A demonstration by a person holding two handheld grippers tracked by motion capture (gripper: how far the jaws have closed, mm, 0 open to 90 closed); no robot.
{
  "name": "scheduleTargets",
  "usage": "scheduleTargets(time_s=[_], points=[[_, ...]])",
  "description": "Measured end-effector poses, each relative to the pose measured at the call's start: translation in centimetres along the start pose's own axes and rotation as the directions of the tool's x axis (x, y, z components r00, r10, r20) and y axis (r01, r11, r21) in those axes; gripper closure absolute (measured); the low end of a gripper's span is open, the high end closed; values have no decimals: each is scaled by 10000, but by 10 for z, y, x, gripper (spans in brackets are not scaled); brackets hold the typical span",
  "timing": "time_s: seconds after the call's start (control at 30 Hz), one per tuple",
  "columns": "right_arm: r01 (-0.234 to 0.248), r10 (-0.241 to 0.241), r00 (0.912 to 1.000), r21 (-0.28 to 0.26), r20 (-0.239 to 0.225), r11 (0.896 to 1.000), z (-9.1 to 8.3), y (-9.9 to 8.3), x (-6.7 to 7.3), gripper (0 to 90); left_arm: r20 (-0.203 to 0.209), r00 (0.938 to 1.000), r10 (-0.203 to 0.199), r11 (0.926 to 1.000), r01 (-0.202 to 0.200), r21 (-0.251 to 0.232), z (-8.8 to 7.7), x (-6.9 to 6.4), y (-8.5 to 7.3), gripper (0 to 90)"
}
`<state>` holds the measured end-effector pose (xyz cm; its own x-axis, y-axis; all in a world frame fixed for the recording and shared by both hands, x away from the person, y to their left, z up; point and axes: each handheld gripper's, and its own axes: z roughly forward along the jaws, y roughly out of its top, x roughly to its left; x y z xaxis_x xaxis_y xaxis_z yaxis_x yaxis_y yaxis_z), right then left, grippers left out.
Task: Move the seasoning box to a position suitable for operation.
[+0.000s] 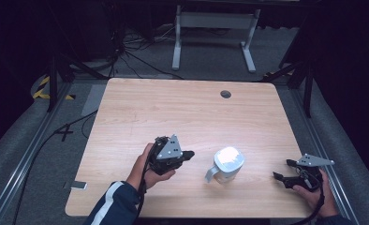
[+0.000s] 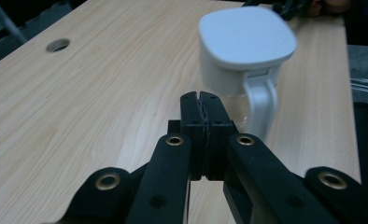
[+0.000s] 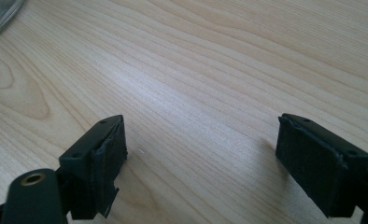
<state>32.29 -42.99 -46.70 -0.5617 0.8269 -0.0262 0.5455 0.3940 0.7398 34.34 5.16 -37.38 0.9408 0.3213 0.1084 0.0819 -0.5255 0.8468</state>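
A white-lidded clear jug [image 1: 227, 164] with a white handle stands near the front middle of the wooden table [image 1: 173, 108]. My left gripper [image 1: 190, 154] sits just left of it, jaws shut with nothing between them. In the left gripper view the shut tips [image 2: 201, 99] point at the jug [image 2: 245, 51], close to its handle [image 2: 261, 105], not touching. My right gripper [image 1: 280, 177] rests low at the front right, jaws wide open and facing the jug. In the right gripper view its open jaws [image 3: 201, 158] hover over bare wood, and a bit of the jug's glass base [image 3: 0, 14] shows at top left.
A round cable hole [image 1: 225, 94] lies near the table's far edge. Cables and a white desk frame [image 1: 215, 28] stand on the floor behind. A small object [image 1: 78, 185] lies on the floor by the table's front left corner.
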Motion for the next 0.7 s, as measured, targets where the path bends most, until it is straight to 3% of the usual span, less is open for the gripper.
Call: scheduleTargets(time_s=[0.33, 0.7], points=[[-1, 1, 10000, -1, 0, 10000, 0, 0, 0, 163, 525, 9975, 466, 9987, -454, -238, 25, -15, 28, 898], [-2, 2, 10000, -3, -2, 10000, 0, 0, 0, 162, 1053, 9928, 580, 9983, -565, -173, 49, -26, 34, 898]])
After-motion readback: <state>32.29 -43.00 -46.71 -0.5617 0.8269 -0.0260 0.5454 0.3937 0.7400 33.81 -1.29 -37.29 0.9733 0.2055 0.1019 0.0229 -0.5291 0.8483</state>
